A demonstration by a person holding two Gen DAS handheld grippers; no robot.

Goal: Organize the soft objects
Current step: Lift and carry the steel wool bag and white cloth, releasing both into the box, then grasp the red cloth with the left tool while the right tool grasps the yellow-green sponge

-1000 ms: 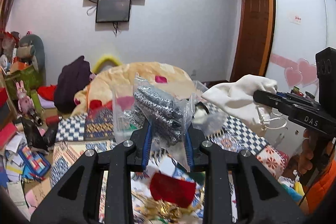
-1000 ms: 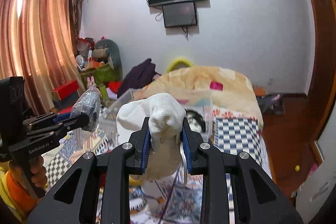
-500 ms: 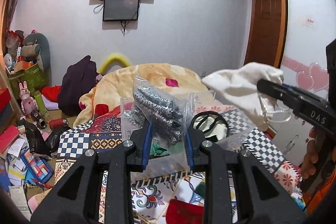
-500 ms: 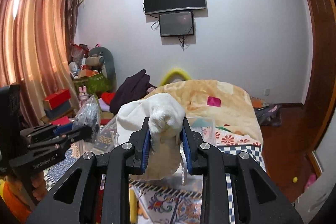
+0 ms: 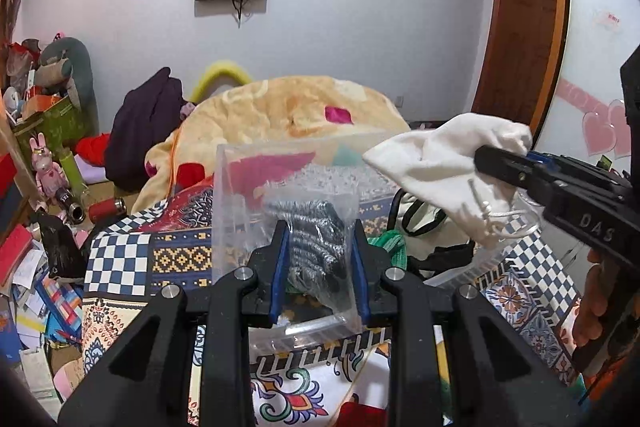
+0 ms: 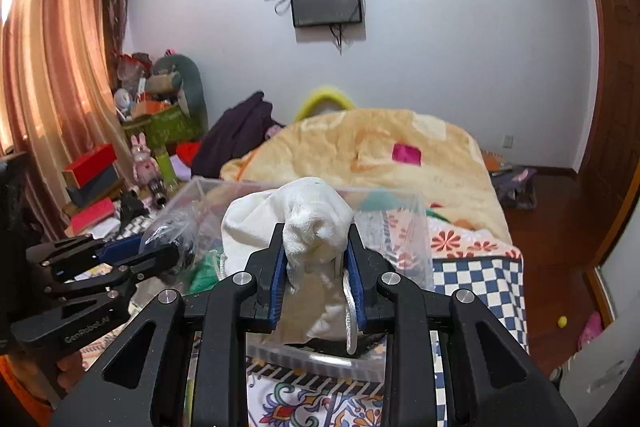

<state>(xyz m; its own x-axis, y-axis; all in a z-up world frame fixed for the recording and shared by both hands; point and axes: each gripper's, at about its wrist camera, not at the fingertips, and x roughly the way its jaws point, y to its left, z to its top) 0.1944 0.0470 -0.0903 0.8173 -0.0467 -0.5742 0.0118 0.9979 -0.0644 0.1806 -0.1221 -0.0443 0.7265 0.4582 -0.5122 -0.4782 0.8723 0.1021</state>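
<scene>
My left gripper (image 5: 319, 259) is shut on a clear plastic bag of grey-black knit fabric (image 5: 316, 239) and holds it over a clear plastic bin (image 5: 228, 195) on the bed. My right gripper (image 6: 316, 267) is shut on a white drawstring cloth pouch (image 6: 308, 223), also above the bin (image 6: 420, 227). In the left wrist view the pouch (image 5: 444, 163) and right gripper (image 5: 504, 167) hang at the right over the bin. In the right wrist view the left gripper (image 6: 160, 251) with its bag (image 6: 176, 231) is at the left. The bin holds green and dark soft items (image 5: 390, 241).
The bin sits on a patterned bedspread (image 5: 120, 259) with a peach blanket (image 5: 288, 107) behind it. Boxes, toys and papers (image 5: 36, 227) crowd the floor at the left. A wooden door (image 5: 520, 27) and wardrobe stand at the right.
Both grippers have moved forward and down toward the bin, each still holding its item. The bin now fills the view just under the fingertips.
</scene>
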